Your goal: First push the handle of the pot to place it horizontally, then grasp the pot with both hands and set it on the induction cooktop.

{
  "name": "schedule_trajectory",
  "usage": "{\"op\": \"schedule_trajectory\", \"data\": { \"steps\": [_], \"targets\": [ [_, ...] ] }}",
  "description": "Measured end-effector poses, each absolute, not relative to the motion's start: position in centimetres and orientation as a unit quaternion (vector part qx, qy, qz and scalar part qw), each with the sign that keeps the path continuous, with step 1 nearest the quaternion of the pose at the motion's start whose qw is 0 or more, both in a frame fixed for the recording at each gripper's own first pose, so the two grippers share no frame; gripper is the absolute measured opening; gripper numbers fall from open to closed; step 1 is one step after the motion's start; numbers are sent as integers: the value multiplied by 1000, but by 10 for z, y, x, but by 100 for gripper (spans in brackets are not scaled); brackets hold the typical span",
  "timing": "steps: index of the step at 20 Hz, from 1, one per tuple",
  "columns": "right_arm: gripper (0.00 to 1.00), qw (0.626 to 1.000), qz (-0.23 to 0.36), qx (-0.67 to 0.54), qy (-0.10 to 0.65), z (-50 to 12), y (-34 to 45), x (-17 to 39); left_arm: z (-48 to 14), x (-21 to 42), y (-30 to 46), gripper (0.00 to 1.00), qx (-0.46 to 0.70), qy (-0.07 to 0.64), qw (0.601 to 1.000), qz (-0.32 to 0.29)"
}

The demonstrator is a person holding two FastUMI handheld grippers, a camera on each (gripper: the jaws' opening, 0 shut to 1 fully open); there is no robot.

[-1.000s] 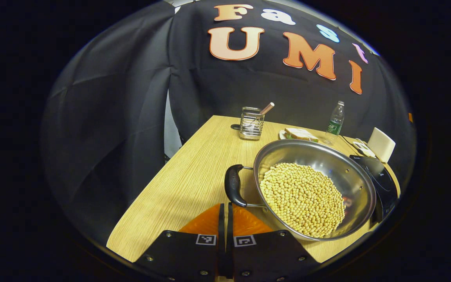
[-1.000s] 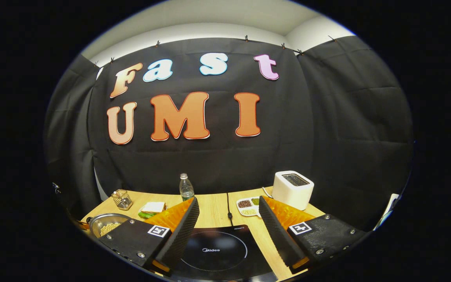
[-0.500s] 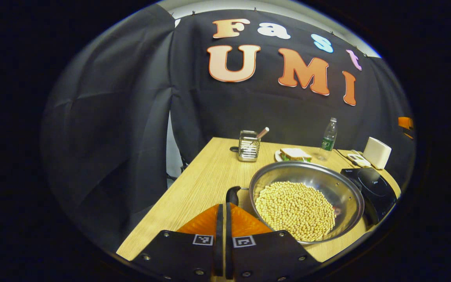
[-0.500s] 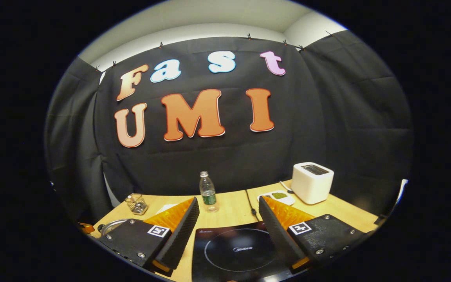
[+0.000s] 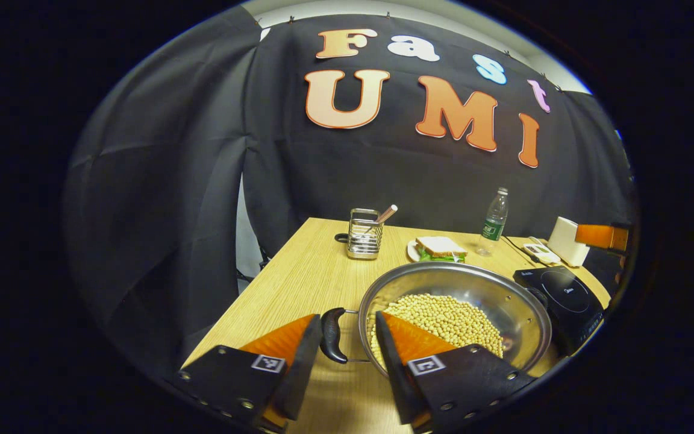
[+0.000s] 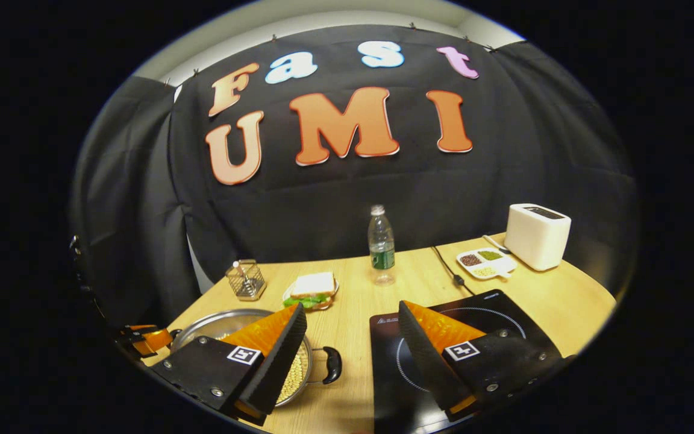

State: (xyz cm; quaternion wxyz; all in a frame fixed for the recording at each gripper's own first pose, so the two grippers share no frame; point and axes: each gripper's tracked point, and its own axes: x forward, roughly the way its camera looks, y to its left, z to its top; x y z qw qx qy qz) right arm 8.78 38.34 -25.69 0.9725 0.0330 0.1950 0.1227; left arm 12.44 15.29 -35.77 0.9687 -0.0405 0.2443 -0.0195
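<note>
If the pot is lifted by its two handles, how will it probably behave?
The pot probably feels heavy, since soybeans cover its bottom. Tilted, the loose beans would likely slide and shift weight. Its metal body looks rigid, so it should not flex.

Pot (image 6: 232, 325) left of cooktop (image 6: 473, 313); sandwich (image 6: 312, 288), bottle (image 6: 381, 244) behind.

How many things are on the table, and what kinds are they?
Pot: 1
Cooktop: 1
Toaster: 1
Bottle: 1
Sandwich plate: 1
Wire holder: 1
Bean tray: 1
Total: 7
</note>
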Motion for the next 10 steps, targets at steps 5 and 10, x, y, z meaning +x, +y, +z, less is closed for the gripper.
{"op": "schedule_trajectory", "data": {
  "steps": [5, 10],
  "targets": [
    [96, 965, 118, -4, 234, -303, 401, 92, -378, 129, 157, 74, -56, 266, 962, -18],
    [96, 956, 128, -11, 265, -334, 412, 93, -389, 129, 163, 81, -57, 278, 959, -9]
  ]
}}
